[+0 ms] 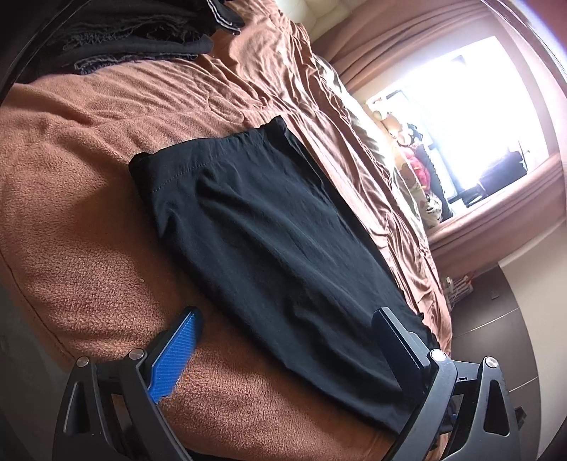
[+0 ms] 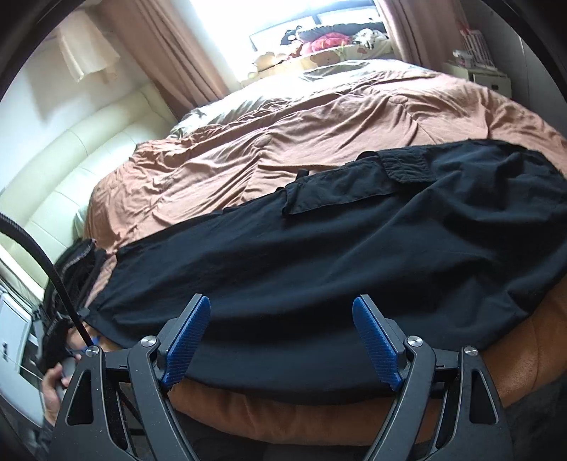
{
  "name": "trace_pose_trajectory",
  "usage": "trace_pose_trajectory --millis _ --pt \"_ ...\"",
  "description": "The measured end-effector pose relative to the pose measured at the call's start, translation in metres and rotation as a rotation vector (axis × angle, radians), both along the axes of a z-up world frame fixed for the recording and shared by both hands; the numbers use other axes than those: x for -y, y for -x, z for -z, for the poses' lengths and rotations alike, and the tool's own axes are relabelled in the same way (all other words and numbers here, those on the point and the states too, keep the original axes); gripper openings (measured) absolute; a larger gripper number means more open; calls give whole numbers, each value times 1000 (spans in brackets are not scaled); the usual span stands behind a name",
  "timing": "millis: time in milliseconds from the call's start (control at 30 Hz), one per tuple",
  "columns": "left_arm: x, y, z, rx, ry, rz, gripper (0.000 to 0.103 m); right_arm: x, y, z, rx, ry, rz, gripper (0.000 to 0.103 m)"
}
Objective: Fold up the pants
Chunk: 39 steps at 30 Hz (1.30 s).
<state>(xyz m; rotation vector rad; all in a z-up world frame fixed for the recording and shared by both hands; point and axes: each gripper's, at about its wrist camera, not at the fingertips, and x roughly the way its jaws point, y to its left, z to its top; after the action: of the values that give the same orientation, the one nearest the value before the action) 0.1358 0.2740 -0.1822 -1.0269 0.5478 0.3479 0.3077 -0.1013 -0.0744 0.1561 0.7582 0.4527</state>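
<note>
Left claw: black two-finger frame with ribbed blue pads, jaws spread wide, nothing pressed between them; one blue pad stands over bare bedding, the other finger over the near edge of the garment. Whether the fingers touch the cloth cannot be told.

Right claw: same make, both blue pads visible, jaws apart, the near hem of the garment lying between and below them, ungripped.

Black lightweight woven pants: spread flat on the near part of the bed, running across the right wrist view, with a flapped cargo pocket on the far side. In the left wrist view they appear as a long dark panel stretching away from the claw.

Rust-brown fleece blanket: beneath the pants, along the near bed edge.

Wrinkled brown quilted bedspread: covers the bed beyond the pants.

Stack of dark folded garments: on the bed near its cream padded headboard, well apart from the pants.

Hand: partly visible at the lower left of the right wrist view, beside a black cable.

Window ledge: far end, between brown curtains, carrying soft toys and a red item, too small to itemise.
</note>
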Motion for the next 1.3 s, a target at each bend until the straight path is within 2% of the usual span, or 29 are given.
trace_pose_trajectory --millis 67,200,267,433,500,633,700,800,833,900,1000,1100,1200,1300 --pt "-6 -1 -1 15 4 2 97 -15 -6 4 14 53 6 80" --pt "-18 -4 0 24 28 2 97 -42 -8 13 -42 78 16 56" --pt "-22 -3 -2 42 27 -7 97 -53 -10 16 -62 67 17 50" --pt "-31 -2 -1 54 36 -36 92 -64 -14 21 -80 53 12 47" --pt "-33 1 1 51 47 -59 84 -70 -17 22 -75 79 18 37" --pt "-33 15 5 72 74 -114 70 -78 -14 24 -64 110 36 28" --pt "-33 21 9 60 81 -134 53 -82 -11 27 -72 127 46 22" --pt "-36 29 14 55 96 -151 36 -84 -2 29 -69 151 54 22" --pt "-38 28 16 51 102 -152 34 -86 1 30 -68 165 54 22" --pt "-43 28 19 43 113 -153 22 -90 4 37 -91 202 42 22" --pt "-49 28 23 39 144 -159 9 -90 4 51 -157 213 40 13" --pt "-48 30 17 43 135 -155 3 -92 7 51 -175 232 29 13" --pt "-47 34 6 69 116 -159 3 -92 8 42 -196 220 7 9" --pt "-46 35 -7 93 91 -157 3 -88 4 27 -166 196 10 9"
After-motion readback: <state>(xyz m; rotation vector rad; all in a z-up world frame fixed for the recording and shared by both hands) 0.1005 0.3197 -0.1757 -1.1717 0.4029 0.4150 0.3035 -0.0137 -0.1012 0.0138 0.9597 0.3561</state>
